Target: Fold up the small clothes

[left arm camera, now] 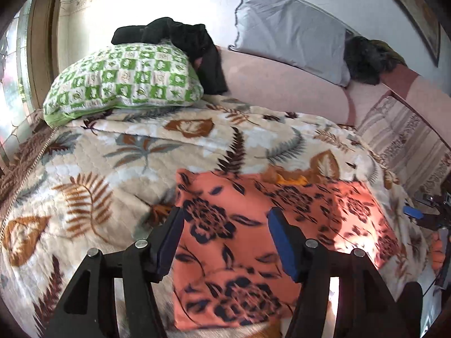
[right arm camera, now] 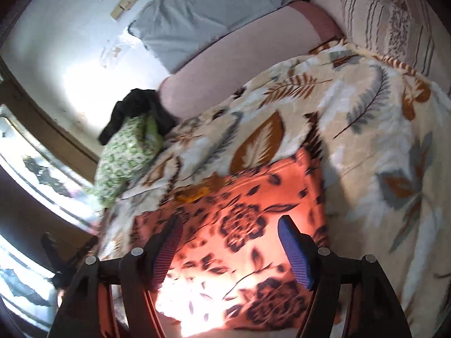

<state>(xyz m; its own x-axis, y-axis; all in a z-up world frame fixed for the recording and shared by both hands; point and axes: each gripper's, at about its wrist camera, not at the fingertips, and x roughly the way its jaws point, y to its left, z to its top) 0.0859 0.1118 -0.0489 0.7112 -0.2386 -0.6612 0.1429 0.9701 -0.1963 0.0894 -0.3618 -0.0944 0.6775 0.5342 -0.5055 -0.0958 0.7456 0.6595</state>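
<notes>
Orange floral garment (left arm camera: 248, 239) lies flat on the leaf-print blanket (left arm camera: 107, 155) covering the bed, lower centre in both views. It reads as a tidy rectangle with straight left and far edges, so at least one fold looks done. A bit of yellow-orange fabric (left arm camera: 290, 179) pokes out at its far edge; can't tell whether that's an inner layer or lining.

Left hand-held gripper (left arm camera: 225, 242): jaws wide, nothing between the pads, hovering over the cloth rather than pinching it. Right hand-held gripper (right arm camera: 229, 249): same, jaws spread wide, empty, above the garment's near half. The right one also shows as a blue-tipped shape at the right edge of the left wrist view.

Judgement: this looks like a release just after a fold, both grippers clear of the cloth. What's left is probably one more fold to halve the rectangle, or nothing if this size is final. The near edge is blown out by sunlight in the right wrist view, so edge alignment there is unreadable.

Other items: green checked pillow (left arm camera: 124, 81) upper left with a black garment (left arm camera: 180, 42) draped over it. It may be next in the pile, unconfirmed. Grey pillow (left arm camera: 290, 36) leans on the wall, upper right.
</notes>
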